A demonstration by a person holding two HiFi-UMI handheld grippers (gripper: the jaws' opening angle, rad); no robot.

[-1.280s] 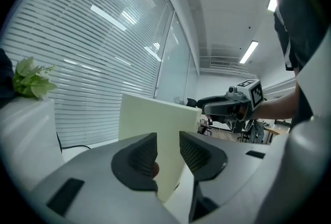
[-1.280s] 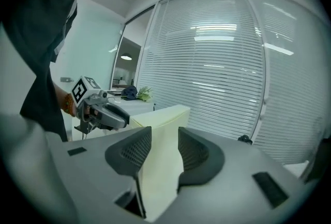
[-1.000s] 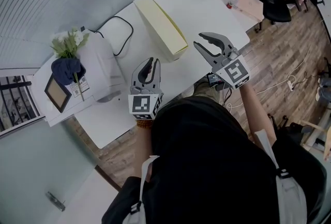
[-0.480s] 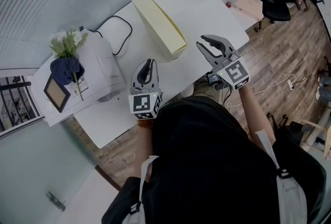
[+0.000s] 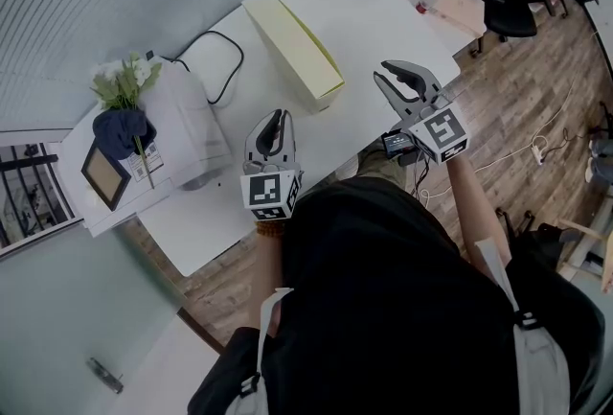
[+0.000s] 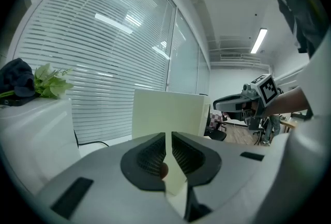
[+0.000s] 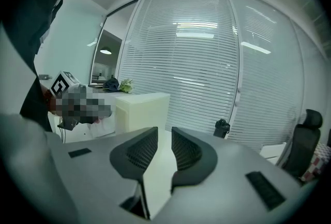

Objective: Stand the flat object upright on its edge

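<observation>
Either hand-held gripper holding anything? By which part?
Nothing held. Left hand-held gripper and right hand-held gripper have just been closing with nothing between the jaws; the pale yellow box stands untouched.

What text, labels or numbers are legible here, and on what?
No word or number can be read in any view.
Label on the white appliance: print too small to read.
Left gripper and right gripper: square black-and-white markers on their cubes, patterns only, no letters.
</observation>
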